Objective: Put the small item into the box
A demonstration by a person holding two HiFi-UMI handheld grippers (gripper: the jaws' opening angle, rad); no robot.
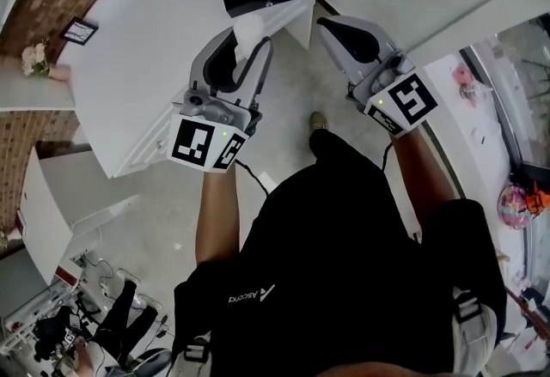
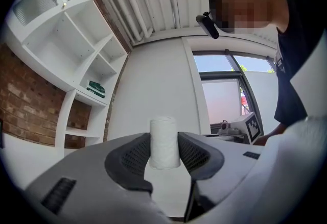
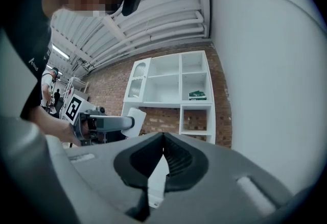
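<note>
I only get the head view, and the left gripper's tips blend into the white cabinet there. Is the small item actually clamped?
Observer: Yes. In the left gripper view, the left gripper clamps a white roll upright, with a pad pressing each side.
Operator: And the right gripper?
Observer: Its own view shows the right gripper with its jaws together and nothing between them.
Operator: What does the left camera face?
Observer: A white shelf unit on a brick wall, with a green item in one compartment.
</note>
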